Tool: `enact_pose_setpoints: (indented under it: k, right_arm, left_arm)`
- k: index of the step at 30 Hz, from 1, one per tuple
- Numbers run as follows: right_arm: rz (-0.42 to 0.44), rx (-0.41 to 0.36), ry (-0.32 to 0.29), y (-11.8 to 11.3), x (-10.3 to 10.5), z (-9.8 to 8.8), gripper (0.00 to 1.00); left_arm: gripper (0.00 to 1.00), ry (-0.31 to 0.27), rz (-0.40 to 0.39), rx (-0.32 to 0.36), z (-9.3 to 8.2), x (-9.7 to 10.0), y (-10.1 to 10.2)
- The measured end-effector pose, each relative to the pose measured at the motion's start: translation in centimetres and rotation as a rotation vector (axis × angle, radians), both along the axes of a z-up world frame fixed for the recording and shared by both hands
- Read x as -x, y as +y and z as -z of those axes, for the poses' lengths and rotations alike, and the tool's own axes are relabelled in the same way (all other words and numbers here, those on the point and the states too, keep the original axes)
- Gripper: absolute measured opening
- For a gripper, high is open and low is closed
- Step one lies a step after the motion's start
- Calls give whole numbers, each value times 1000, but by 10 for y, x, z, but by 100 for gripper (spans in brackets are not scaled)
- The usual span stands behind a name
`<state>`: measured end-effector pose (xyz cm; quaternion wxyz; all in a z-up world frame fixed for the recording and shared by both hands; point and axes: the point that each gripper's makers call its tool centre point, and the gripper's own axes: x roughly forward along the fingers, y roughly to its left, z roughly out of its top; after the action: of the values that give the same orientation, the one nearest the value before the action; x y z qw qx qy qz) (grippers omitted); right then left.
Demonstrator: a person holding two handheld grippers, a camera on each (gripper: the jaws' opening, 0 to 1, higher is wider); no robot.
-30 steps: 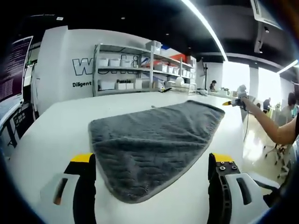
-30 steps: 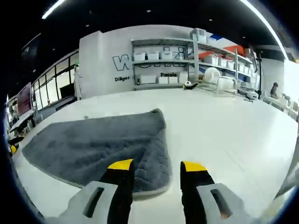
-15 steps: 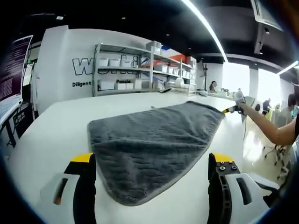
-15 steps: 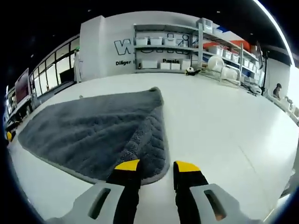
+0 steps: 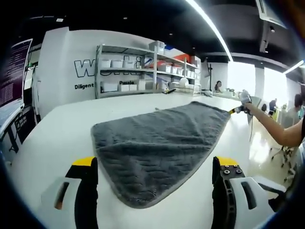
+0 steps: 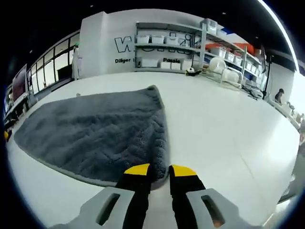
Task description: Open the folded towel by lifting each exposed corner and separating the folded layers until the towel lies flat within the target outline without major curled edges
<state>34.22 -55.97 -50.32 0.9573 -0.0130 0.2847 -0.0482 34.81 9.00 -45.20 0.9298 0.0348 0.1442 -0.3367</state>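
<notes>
A grey quilted towel (image 5: 157,143) lies folded on the white table (image 5: 47,138). Its near rounded corner sits between the wide-apart jaws of my open left gripper (image 5: 155,164), which touches nothing. Across the towel, at its far right corner, a person's arm (image 5: 276,131) holds my right gripper (image 5: 238,109). In the right gripper view the towel (image 6: 95,133) spreads away to the left. My right gripper (image 6: 160,170) has its yellow-tipped jaws drawn close on the towel's near corner, whose pale edge shows in the narrow gap between them.
Metal shelves (image 5: 138,71) with white bins stand along the back wall past the table's far edge. A wire rack (image 6: 224,76) sits at the table's back right. The table surface (image 6: 228,138) right of the towel is bare. People stand in the distance (image 5: 217,87).
My right gripper has come forward and down to the towel's near corner, and its jaws have narrowed around it. My left gripper has stayed open in place.
</notes>
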Motion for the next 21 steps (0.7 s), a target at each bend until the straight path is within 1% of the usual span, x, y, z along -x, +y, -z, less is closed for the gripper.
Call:
enact_pose_setpoints:
  k: [3,7,10,13,21]
  right_arm:
    - [10,-3,6,0,4,0,11]
    - [9,10,12,-3,3,0,13]
    - [13,11,23,-7,4,0,12]
    - [15,28,35,-9,9,0,12]
    - [23,26,42,-14,19,1,12]
  left_arm:
    - [99,-1,-10,0,0,1,3]
    - [99,4,-9,-10,2,1,4]
    - [99,4,-12,-7,1,1,5]
    - [99,2,-16,-4,0,2,8]
    - [99,5,-16,-9,0,1,10]
